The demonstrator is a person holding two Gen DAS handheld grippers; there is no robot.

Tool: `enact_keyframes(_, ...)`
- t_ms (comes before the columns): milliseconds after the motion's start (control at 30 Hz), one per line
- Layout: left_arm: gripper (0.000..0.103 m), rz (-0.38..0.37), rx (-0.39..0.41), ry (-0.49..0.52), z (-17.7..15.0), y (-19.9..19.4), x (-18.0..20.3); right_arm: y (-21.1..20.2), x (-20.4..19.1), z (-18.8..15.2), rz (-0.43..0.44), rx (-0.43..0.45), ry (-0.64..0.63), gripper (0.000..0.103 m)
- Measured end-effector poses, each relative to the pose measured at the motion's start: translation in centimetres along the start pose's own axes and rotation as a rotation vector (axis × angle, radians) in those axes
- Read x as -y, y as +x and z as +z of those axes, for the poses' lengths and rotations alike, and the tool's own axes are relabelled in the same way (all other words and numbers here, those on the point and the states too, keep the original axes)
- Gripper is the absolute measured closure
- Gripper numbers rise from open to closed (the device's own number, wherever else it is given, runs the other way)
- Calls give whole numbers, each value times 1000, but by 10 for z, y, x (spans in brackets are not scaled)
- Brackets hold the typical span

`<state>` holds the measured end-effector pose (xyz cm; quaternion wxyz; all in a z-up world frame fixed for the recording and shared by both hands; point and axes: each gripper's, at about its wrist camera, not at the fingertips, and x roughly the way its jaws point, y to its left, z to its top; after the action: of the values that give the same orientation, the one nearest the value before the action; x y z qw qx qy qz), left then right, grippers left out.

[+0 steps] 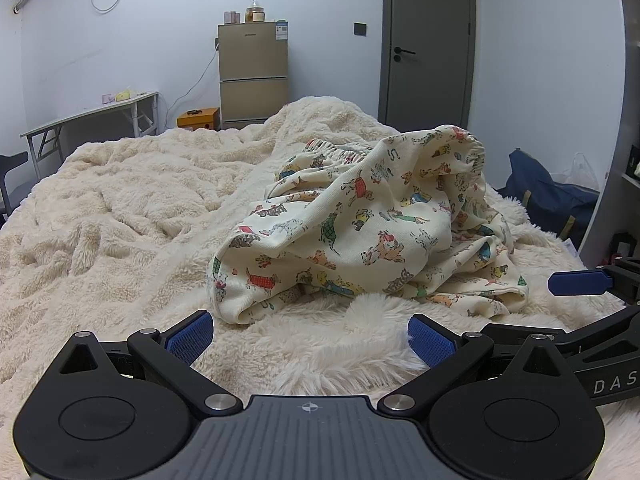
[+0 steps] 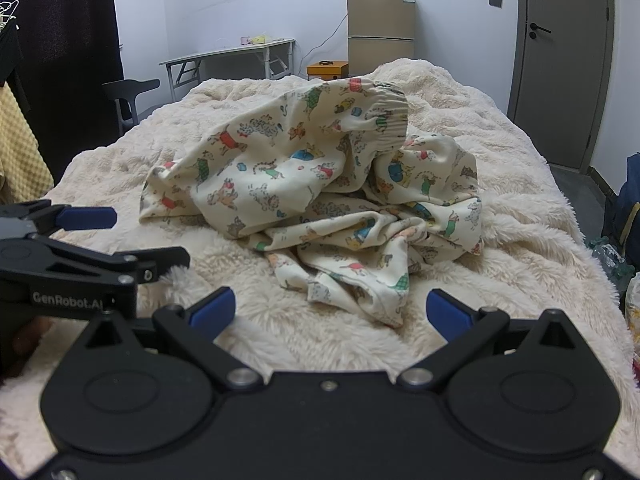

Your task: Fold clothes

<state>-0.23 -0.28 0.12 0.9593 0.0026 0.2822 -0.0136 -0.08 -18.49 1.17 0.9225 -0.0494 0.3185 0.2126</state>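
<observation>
**Crumpled printed garment ahead of both grippers, nothing held yet**

The printed garment lies in a heap on the fleecy bed cover, straight ahead of me and a little toward the far side. My left gripper has its jaws spread wide with nothing between the blue pads, only fleece. My right gripper is just as wide open and also empty.

The relation that matters: in the right wrist view a loose corner of the cloth trails toward me and ends almost between my right pads, so I judge the right gripper the nearer one. From the left gripper the closest fold sits just beyond the pads, slightly left of centre. The heap has no clear long axis; its elastic waistband stands up at the far side, so the garment seems to run near to far, hem toward me.

Readable writing: "GenRobot.AI" on the left gripper's side as seen from the right wrist, and "DAS" on the right gripper's arm, cut off at the frame edge. The label on the far fridge is too small to read.
</observation>
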Motion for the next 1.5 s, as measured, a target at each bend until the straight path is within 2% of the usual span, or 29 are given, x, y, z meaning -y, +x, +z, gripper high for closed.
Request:
enact_keyframes(1200,0,3,-1,-6,1,1,0,2,1,0,17,-12,8,0)
enact_keyframes(1500,0,-12,3,-2,3,1,-1,6,8,5,62,-26,29,0)
